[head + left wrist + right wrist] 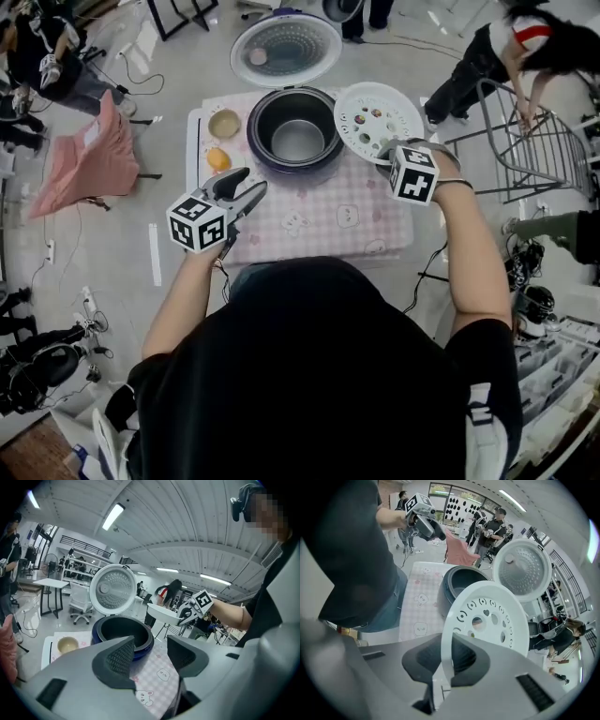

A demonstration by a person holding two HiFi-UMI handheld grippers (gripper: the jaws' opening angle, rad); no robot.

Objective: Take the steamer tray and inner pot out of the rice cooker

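Right claw (387,154) clenched on steamer tray (375,117) rim, tray aloft beside rice cooker (259,142); left claw (251,190) released, empty.

Inner pot (298,141) clear above; lid (286,49) up behind, bowl (224,123) L.

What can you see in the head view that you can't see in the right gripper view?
Only the head view: a little bowl and an orange thing beside the rice cooker. Only the right gripper view: the right tool up close, pinching the rim of the steamer tray. Both: the cooker, its open lid, the tray, the checked cloth and the left tool.
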